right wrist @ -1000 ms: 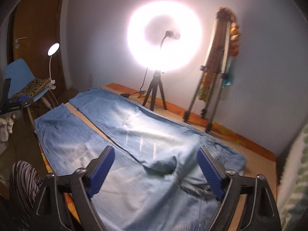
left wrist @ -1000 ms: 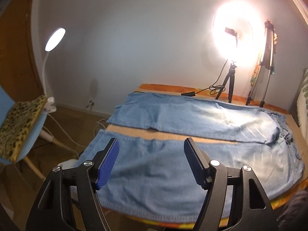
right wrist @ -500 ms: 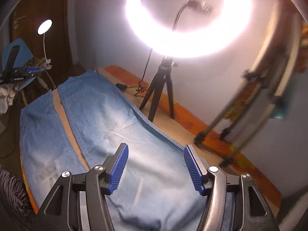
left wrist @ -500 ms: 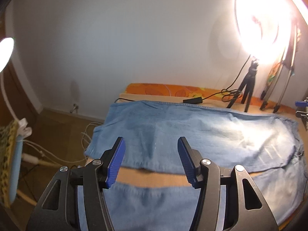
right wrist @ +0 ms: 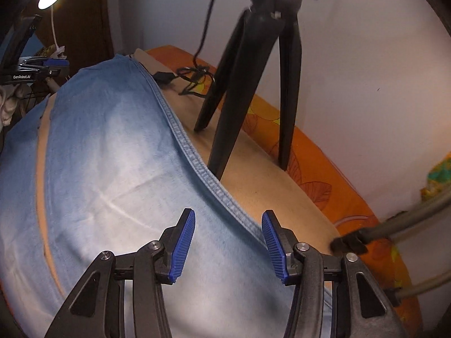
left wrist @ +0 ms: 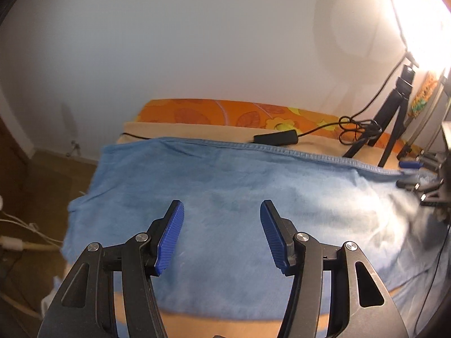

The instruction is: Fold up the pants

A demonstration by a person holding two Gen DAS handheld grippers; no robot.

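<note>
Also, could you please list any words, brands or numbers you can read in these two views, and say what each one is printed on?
"GenRobot.AI": white lettering on the black body of the left gripper, seen at the left edge of the right wrist view.
No other text is visible in either view.

The pants [left wrist: 253, 197] are showing as soft, matt blue denim with a raised, ribbed seam. The fingers [right wrist: 183, 249] are wearing ridged blue pads on matt black plastic frames with shiny metal screws. The tripod [right wrist: 253, 84] is looking like smooth black plastic; the bed [right wrist: 270, 197] cover is lying as matt tan cloth.
</note>
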